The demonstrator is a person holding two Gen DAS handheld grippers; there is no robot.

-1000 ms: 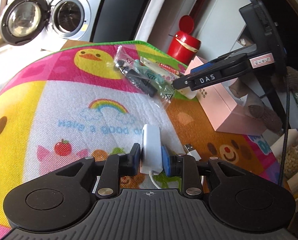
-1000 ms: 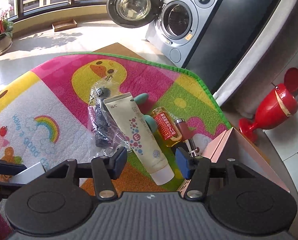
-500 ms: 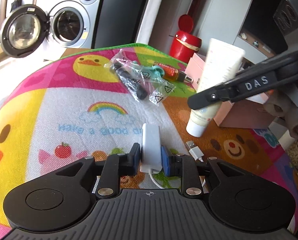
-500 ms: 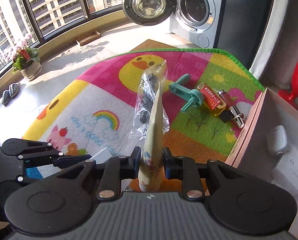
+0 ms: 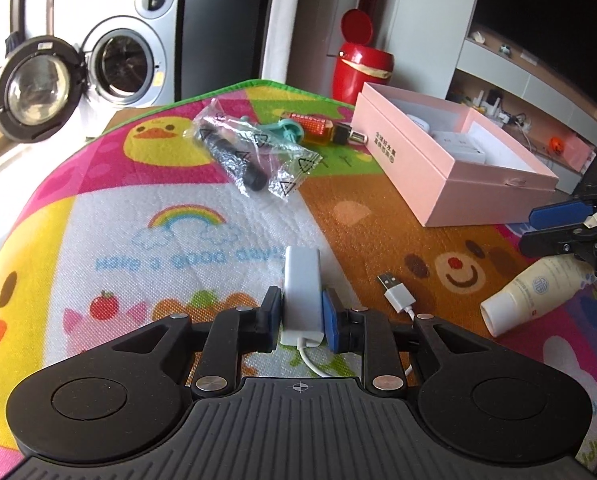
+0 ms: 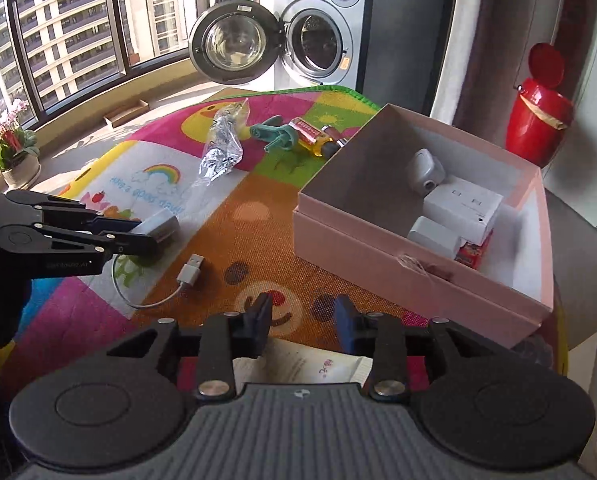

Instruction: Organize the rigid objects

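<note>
Left wrist view: my left claw [image 5: 301, 315] stayed clamped on a white adapter [image 5: 302, 292], its blue pads pressed against both sides, the thin white cable [image 5: 314, 364] curling beneath and ending in a USB plug [image 5: 394, 286] that lay on the play mat [image 5: 138, 208]. Farther back on the mat sat a clear plastic bag [image 5: 250, 156] holding a dark object, then a teal tool [image 5: 286, 130] and a small amber bottle [image 5: 318, 132]. An open pink box [image 5: 450, 160] stood to the right, small white items inside. At the right edge my right claw [image 5: 566, 224] hovered just above a cream tube [image 5: 538, 296] lying on the mat, cap end toward the camera.

Right wrist view: my right claw [image 6: 302, 322] had just been opening; its pads stood apart with nothing pressed between them, and the tube [image 6: 298, 364] lay flat below and behind the fingertips. The pink box [image 6: 418, 264] sat just ahead to the right, holding white boxes, a grey gadget and a red packet. To the left, my left claw [image 6: 138, 236] gripped the adapter [image 6: 160, 226] low over the mat [image 6: 226, 220], the plug [image 6: 192, 270] beside it. A washing machine [image 6: 322, 36] with its door open stood beyond.
</note>
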